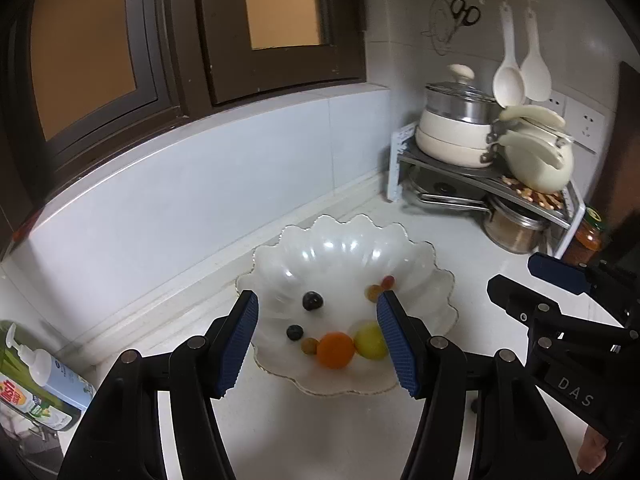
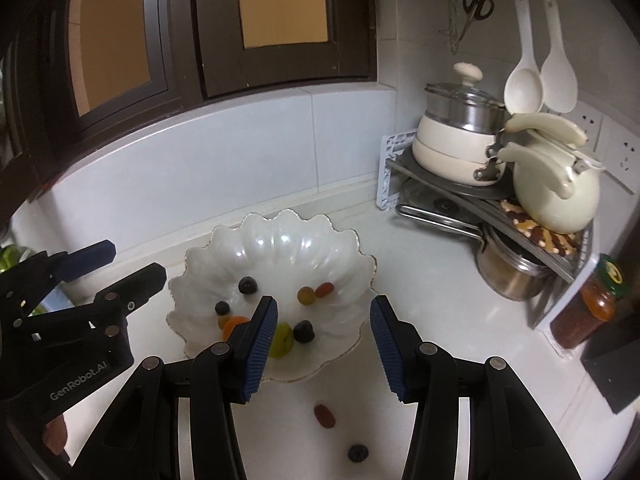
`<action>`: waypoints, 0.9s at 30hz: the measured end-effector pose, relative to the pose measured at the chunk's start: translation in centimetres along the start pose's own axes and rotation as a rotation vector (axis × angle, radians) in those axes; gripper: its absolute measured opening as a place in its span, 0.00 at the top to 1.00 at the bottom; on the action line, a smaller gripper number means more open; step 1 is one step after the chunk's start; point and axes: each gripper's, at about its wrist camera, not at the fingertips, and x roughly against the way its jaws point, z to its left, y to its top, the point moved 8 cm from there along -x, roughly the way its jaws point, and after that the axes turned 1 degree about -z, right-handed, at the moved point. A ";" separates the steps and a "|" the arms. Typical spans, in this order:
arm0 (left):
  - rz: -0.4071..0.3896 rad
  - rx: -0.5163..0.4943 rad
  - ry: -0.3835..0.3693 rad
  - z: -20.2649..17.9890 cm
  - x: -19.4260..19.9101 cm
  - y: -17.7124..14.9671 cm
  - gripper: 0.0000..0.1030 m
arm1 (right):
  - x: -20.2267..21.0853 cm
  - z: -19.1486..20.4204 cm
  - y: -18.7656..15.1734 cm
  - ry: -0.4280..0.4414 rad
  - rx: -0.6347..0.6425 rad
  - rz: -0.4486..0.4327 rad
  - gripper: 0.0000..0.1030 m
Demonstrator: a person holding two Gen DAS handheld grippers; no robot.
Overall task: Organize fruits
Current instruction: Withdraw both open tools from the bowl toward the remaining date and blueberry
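Right tongs (image 2: pixel 324 322) parted, empty, above scalloped bowl (image 2: pixel 208 252) of fruit; red grape (image 2: pixel 324 416), blueberry (image 2: pixel 357 453) on counter (image 2: pixel 460 340).

A: What sort of place is this?
B: A home kitchen: white worktop (image 1: pixel 472 248), tiled wall, stacked pots (image 1: pixel 456 128) on a corner rack (image 1: pixel 520 200).
A: Anything else?
B: Hanging spoons (image 2: pixel 540 76), scissors (image 2: pixel 478 4), dish soap (image 1: pixel 44 376), wall sockets (image 1: pixel 588 124).

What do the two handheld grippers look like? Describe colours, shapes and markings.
Both are black plastic linkage frames with round silver pivot pins and ribbed blue finger pads. The left gripper carries "GenRobot.AI" lettering on its side; the right gripper carries "DAS". No cables or sleeves show.
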 end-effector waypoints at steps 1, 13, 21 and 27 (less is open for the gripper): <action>-0.002 -0.003 -0.006 -0.2 0.2 -0.2 0.41 | 0.3 0.0 -0.1 -0.007 0.000 -0.003 0.52; -0.038 -0.045 -0.074 -2.3 3.0 -1.5 0.41 | 4.0 -1.5 -2.2 -0.067 -0.053 -0.035 0.52; -0.057 -0.076 -0.110 -3.2 4.5 -2.4 0.41 | 5.4 -1.5 -3.7 -0.073 -0.078 -0.029 0.52; -0.047 -0.094 -0.130 -3.6 4.9 -3.6 0.41 | 6.5 -1.2 -4.6 -0.096 -0.077 -0.042 0.52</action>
